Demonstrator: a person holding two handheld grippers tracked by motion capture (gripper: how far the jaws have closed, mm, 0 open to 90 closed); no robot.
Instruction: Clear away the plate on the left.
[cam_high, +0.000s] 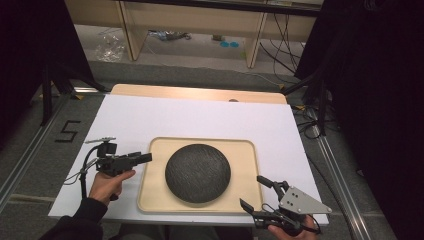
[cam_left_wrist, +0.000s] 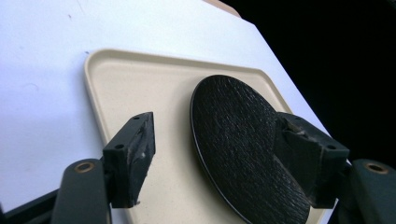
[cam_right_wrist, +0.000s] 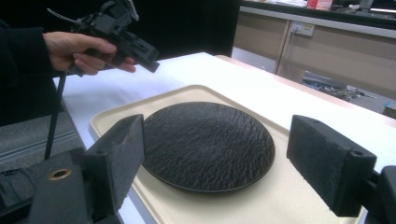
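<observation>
High view: black plate (cam_high: 197, 172) was seen lying flat on tan tray (cam_high: 150, 200). Left gripper (cam_high: 145, 158) was held open and empty beside tray. Right gripper (cam_high: 254, 192) was held open near tray corner. Plate could be knocked if gripper was swung low.

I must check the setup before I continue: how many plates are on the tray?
1. A single black plate lies flat near the middle of the beige tray. Nothing else sits on the tray, and no second plate seems hidden under it.
</observation>
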